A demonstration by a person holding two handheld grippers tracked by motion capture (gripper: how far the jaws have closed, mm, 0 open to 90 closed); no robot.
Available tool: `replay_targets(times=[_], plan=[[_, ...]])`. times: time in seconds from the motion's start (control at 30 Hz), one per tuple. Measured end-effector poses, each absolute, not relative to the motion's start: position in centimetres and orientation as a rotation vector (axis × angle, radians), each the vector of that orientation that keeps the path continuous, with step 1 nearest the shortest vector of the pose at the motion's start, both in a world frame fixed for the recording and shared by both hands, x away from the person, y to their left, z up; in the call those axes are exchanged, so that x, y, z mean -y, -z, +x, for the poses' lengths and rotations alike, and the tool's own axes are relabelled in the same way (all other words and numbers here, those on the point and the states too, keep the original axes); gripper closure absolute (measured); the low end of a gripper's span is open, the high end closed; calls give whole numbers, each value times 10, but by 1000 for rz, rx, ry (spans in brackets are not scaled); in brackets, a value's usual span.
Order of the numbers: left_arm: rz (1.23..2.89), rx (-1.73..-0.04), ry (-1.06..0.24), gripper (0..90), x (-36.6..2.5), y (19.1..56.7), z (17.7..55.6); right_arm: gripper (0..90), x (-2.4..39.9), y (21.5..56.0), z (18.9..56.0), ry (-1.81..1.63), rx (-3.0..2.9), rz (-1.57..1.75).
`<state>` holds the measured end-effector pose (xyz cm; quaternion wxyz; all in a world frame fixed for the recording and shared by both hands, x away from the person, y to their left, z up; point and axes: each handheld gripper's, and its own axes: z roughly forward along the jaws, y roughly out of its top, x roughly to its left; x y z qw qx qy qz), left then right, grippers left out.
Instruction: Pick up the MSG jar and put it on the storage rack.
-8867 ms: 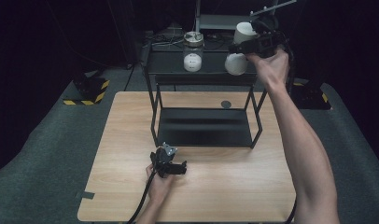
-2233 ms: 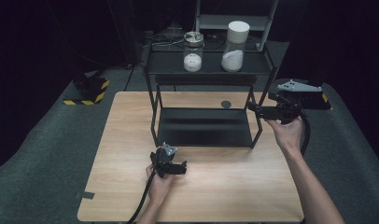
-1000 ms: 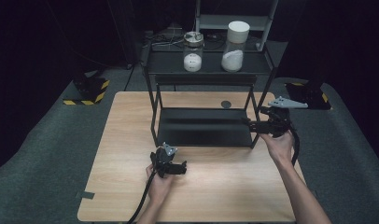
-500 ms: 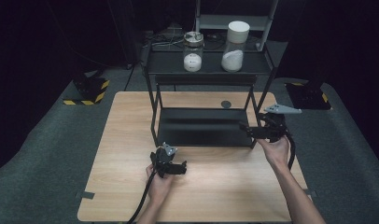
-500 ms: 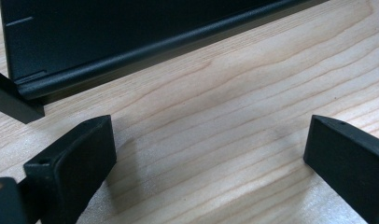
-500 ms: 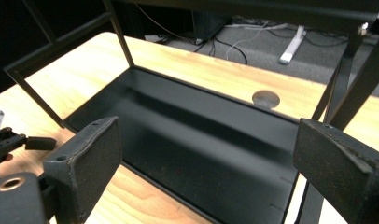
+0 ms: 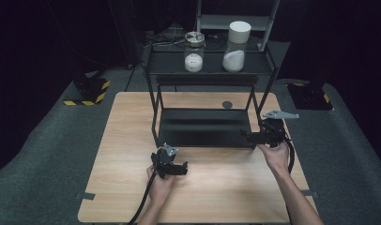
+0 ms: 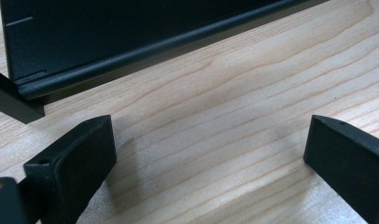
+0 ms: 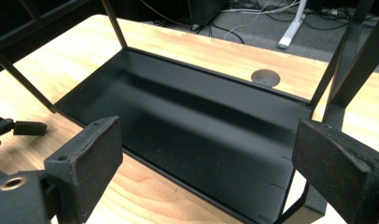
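Observation:
A black metal rack (image 7: 205, 79) stands on the wooden table (image 7: 132, 140). On its top shelf are two jars holding white powder: a metal-lidded jar (image 7: 194, 55) and, to its right, a taller white-lidded jar (image 7: 235, 44). My right gripper (image 7: 248, 136) hovers by the rack's front right leg, open. It faces the empty lower shelf (image 9: 192, 135), and nothing lies between the jaws of this right gripper (image 9: 208, 140). My left gripper (image 7: 180, 168) rests low near the table's front, open. The left gripper (image 8: 208, 135) has only bare wood between its jaws, with the rack's lower edge (image 8: 145, 46) ahead.
A round grommet hole (image 7: 227, 104) sits in the table behind the rack. A black-and-yellow striped base (image 7: 87, 91) lies on the floor at the left. Cables (image 7: 172, 40) run behind the rack. The other hand's gripper (image 9: 15, 127) shows at the left of the right gripper view.
My right gripper let go of the white-lidded jar on the top shelf, then came down and inward to the rack's front right leg. The left gripper has not moved.

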<state>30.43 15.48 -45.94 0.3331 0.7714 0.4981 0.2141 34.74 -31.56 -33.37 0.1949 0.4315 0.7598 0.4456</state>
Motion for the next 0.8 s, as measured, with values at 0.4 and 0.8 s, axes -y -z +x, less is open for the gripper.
replay_targets(times=[0.4, 0.8], plan=[[2014, -1301, -559, 22, -155, 459, 304, 77, 315, 352, 345, -1233, -2143, 1228], [2015, -1301, -558, 22, -155, 459, 304, 78, 308, 370, 338, -1208, -2154, 1204]])
